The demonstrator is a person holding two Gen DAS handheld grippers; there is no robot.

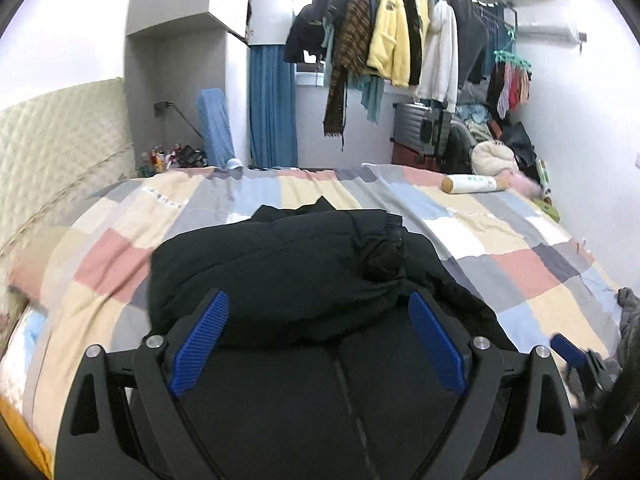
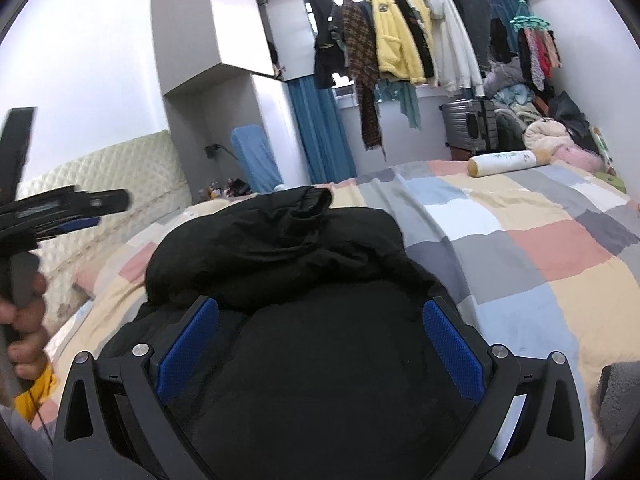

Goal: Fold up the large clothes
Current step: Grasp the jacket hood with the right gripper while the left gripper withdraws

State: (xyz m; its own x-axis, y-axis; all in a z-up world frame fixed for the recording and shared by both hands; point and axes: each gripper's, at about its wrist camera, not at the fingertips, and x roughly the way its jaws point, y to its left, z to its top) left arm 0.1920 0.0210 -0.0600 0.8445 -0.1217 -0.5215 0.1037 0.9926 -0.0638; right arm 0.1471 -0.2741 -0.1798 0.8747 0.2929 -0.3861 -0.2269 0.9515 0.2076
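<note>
Right wrist view shows the person's left hand (image 2: 24,320) gripping the left gripper (image 2: 80,208) raised at the frame's left edge, something the left wrist view cannot show. Both grippers point slightly down over one black jacket (image 1: 280,272), heaped near the bed's (image 1: 520,240) near edge. Left gripper's jaws are spread wide, nothing between them. Right gripper (image 2: 320,340) is spread too, above the jacket. One bolster (image 2: 508,162) lies at the bed's far edge.
</note>
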